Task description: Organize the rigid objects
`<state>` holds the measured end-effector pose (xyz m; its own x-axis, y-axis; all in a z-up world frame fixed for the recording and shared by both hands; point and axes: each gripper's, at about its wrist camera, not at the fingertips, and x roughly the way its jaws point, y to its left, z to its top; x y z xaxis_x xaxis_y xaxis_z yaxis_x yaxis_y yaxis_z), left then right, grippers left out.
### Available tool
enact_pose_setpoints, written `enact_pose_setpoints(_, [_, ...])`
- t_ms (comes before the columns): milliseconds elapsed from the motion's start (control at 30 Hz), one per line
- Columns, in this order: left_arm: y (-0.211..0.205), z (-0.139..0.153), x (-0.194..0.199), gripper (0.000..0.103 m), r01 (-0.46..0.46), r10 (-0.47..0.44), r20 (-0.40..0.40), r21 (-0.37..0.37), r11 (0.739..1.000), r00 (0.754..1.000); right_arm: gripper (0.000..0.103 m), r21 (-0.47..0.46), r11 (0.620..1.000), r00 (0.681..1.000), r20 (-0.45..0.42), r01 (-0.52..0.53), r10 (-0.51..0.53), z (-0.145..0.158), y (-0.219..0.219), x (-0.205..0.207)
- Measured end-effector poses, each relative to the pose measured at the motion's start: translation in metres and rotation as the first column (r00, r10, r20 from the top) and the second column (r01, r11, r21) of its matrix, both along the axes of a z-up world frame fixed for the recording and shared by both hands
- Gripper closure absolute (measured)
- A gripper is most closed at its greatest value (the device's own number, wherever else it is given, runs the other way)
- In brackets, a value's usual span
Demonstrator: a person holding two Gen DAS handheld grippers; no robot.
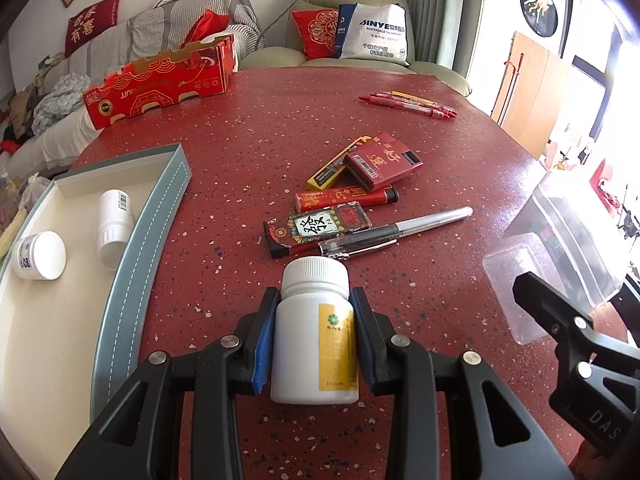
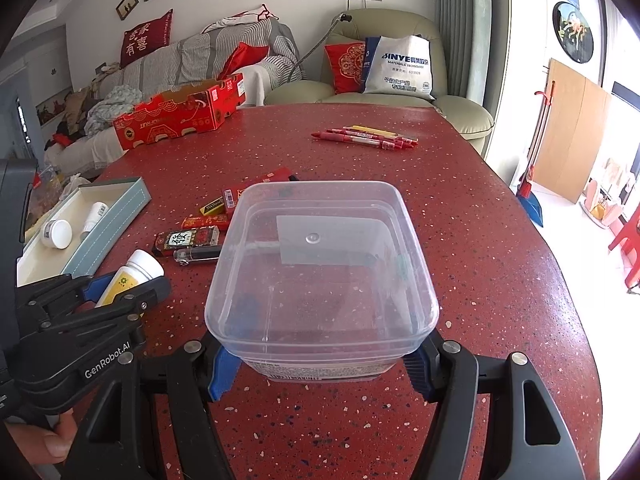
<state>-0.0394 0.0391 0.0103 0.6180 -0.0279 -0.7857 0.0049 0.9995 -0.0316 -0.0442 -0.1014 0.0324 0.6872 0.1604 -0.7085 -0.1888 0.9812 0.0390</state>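
Note:
My left gripper (image 1: 315,300) is shut on a white pill bottle (image 1: 312,344) with a yellow label, cap pointing away, blue pads on both its sides. The right wrist view shows that bottle (image 2: 134,274) tilted in the left gripper (image 2: 124,296) at the left. My right gripper (image 2: 320,364) is shut on a clear plastic container (image 2: 320,272), pads pressing its near lower corners, and the container is empty. In the left wrist view the container (image 1: 560,248) hangs tilted at the right. A blue-grey tray (image 1: 168,200) at the left holds a white bottle (image 1: 116,224) and a white jar (image 1: 40,254).
Mid-table lie a red cigarette pack (image 1: 384,162), a yellow lighter (image 1: 336,164), a red lighter (image 1: 346,198), a patterned lighter (image 1: 316,228) and a clear pen (image 1: 396,230). Red pens (image 1: 408,104) and a red carton (image 1: 160,84) sit farther back. A sofa stands behind the table.

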Motion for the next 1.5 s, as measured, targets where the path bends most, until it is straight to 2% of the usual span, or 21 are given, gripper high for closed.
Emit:
enact_pose_setpoints(233, [0.002, -0.001, 0.001, 0.065, 0.001, -0.001, -0.003, -0.017, 1.000, 1.000, 0.034, 0.008, 1.000, 0.999, -0.039, 0.022, -0.022, -0.004, -0.002, -0.002])
enact_pose_setpoints(367, [0.000, -0.002, 0.001, 0.065, 0.003, -0.003, -0.003, 0.000, 1.000, 1.000, 0.034, 0.040, 0.999, 0.999, -0.031, 0.019, -0.017, -0.004, -0.005, -0.005])
enact_pose_setpoints(733, [0.000, -0.001, 0.000, 0.065, 0.005, -0.005, -0.003, -0.001, 1.000, 1.000, 0.034, 0.002, 1.000, 1.000, 0.001, -0.011, 0.011, 0.002, 0.010, -0.019])
enact_pose_setpoints(1000, [0.001, 0.005, -0.024, 0.065, 0.005, -0.005, 0.013, 0.012, 1.000, 1.000, 0.034, -0.010, 0.999, 0.999, 0.016, -0.033, 0.033, 0.006, 0.025, -0.033])
enact_pose_setpoints(1500, [0.020, 0.055, -0.065, 0.065, -0.031, 0.032, 0.106, -0.007, 0.999, 0.994, 0.034, 0.000, 0.997, 0.991, 0.114, -0.075, 0.074, 0.043, 0.044, -0.066])
